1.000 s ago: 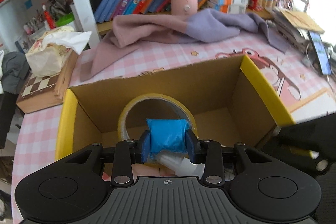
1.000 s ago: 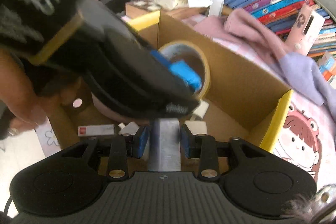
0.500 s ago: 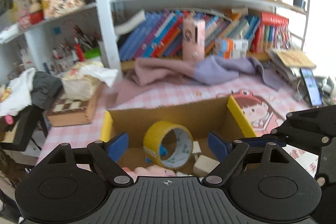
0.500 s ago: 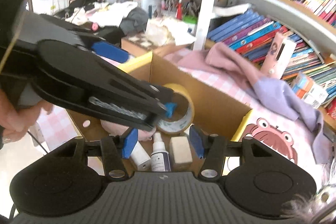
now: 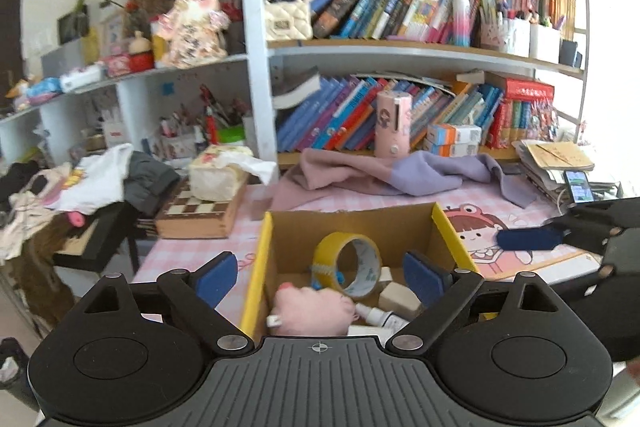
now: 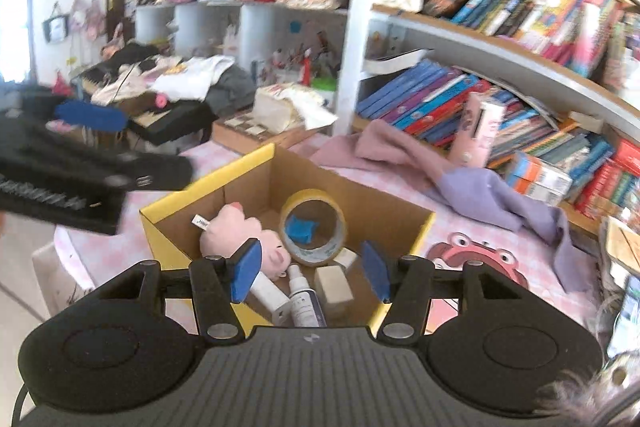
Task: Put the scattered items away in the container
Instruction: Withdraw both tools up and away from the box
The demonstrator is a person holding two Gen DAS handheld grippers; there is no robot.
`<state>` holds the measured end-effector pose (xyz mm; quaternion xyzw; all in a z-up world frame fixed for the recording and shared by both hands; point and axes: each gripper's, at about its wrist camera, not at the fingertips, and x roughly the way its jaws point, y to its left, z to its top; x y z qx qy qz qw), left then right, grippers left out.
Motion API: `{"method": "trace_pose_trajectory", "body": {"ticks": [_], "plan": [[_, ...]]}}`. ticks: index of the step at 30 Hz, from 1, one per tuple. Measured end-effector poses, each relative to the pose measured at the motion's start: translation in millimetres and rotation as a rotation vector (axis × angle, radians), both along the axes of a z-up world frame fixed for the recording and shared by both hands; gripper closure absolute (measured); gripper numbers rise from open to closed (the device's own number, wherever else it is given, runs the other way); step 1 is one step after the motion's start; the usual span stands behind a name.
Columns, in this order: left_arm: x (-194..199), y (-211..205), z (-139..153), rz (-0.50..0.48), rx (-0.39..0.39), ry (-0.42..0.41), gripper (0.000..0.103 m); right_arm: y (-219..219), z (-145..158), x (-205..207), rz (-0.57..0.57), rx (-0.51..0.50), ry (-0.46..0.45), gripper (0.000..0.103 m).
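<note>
Cardboard box [image 6: 256, 183] on the table holds tape roll [image 6: 314, 231], blue packet [image 6: 302, 227], plush and bottles. Your left tool [image 5: 320, 277] has just opened wide, your right tool [image 6: 310, 267] partway, both empty. Risk: a low sweep catches the box rim and tips it.

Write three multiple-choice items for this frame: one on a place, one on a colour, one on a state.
1. Where is the small blue packet?
A. inside the tape roll's ring
B. on the chessboard
C. under the purple cloth

2. What colour are the cardboard box's end flaps?
A. red
B. yellow
C. green

3. How do the left gripper's fingers stand?
A. shut on the pink plush toy
B. shut on the spray bottle
C. spread apart, holding nothing

Key: 1 A, the packet shows through the yellow tape roll. 2 B, both short ends are yellow. 3 C, the blue pads are spread wide above the box.
</note>
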<state>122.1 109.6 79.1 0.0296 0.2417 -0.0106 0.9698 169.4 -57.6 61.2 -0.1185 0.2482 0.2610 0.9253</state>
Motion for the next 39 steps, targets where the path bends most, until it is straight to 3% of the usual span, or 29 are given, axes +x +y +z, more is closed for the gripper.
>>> {"method": "trace_pose_trajectory", "body": {"ticks": [5,18,29,36,39], "plan": [[-30,10,1,0.059,-0.067,-0.045,0.011,-21,4,-27,-0.083,0.032,-0.027,0.048],[-59,-5,-26,0.009,-0.141,0.040,0.011,-75,-12,-87,-0.260,0.003,0.005,0.046],[-80,-49,-41,-0.086,-0.088,0.086,0.011,-118,-31,-123,-0.375,-0.001,0.039,0.042],[-93,-66,-61,-0.090,-0.067,0.139,0.011,-126,-54,-135,-0.412,0.006,0.094,0.041],[-98,-71,-70,-0.087,-0.049,0.164,0.011,-124,-61,-140,-0.422,0.007,0.111,0.034]]}}
